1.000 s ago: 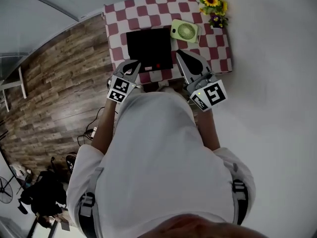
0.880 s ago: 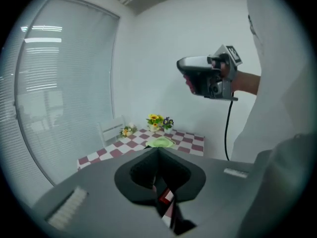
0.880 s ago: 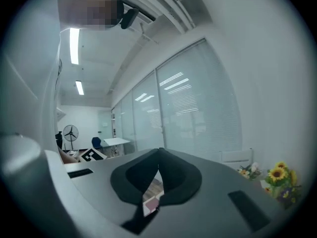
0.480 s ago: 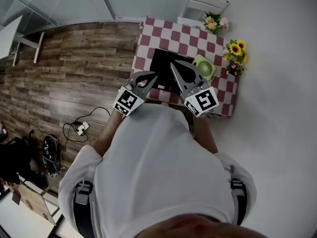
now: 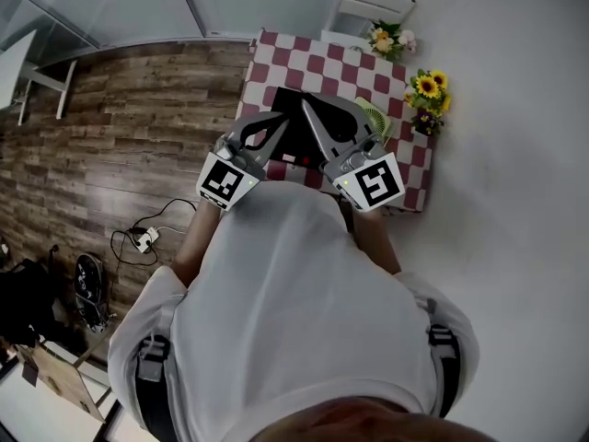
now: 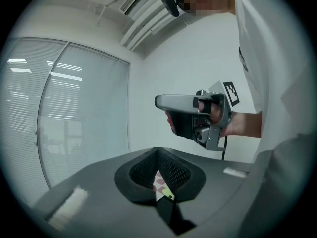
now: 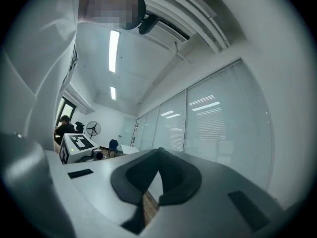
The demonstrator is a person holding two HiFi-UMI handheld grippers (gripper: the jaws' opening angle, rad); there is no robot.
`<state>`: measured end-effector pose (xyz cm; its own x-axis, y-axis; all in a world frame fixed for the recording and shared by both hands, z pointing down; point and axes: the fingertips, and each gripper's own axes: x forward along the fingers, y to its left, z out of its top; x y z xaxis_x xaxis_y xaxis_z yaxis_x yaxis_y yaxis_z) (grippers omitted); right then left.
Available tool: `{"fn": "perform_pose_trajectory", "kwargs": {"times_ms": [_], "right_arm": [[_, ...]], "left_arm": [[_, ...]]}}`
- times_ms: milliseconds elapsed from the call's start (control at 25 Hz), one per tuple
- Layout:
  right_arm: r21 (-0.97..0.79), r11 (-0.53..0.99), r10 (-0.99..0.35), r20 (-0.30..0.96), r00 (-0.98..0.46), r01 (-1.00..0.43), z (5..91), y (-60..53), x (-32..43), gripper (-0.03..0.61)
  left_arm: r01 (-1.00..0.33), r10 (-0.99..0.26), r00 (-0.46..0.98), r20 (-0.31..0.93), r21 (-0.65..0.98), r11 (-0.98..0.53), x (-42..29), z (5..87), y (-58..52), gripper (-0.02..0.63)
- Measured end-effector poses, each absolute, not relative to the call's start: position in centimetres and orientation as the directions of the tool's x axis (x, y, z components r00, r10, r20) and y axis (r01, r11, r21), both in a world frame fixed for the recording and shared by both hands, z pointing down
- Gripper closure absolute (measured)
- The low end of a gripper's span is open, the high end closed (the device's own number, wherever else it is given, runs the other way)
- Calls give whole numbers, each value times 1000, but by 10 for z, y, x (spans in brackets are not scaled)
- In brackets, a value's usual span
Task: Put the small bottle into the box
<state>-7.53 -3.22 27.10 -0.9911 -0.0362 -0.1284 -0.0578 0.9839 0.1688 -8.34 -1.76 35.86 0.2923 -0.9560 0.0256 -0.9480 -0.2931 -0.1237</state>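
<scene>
The black box (image 5: 294,139) lies open on the checkered table (image 5: 276,52), half covered by my two grippers held up before my chest. The left gripper (image 5: 278,121) points at the box's left side, its jaws shut with nothing in them. The right gripper (image 5: 307,105) reaches over the box's middle, also shut and empty. In the left gripper view the jaws (image 6: 158,150) meet at their tips, and the right gripper (image 6: 193,117) shows beyond them in a hand. The right gripper (image 7: 159,150) looks the same in its own view. I cannot make out the small bottle.
A green fan (image 5: 375,118) peeks out behind the right gripper. Sunflowers (image 5: 426,90) stand at the table's right edge, more flowers (image 5: 386,37) at its far end by a white chair (image 5: 373,3). A power strip (image 5: 143,239) and cable lie on the wooden floor at left.
Both grippers have come up and forward over the table and now cover more of the black box. The head view has swung, so the table sits further right. Jaws stay shut.
</scene>
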Motion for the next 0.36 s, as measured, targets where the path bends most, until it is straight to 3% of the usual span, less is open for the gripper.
{"fn": "perform_pose_trajectory", "kwargs": {"times_ms": [360], "right_arm": [[146,974,-166,-60,-984,-173,309,-53,-42,578]], "left_arm": [[-977,-980,196,-40,-98,-192,-96,329,-26,612]]}}
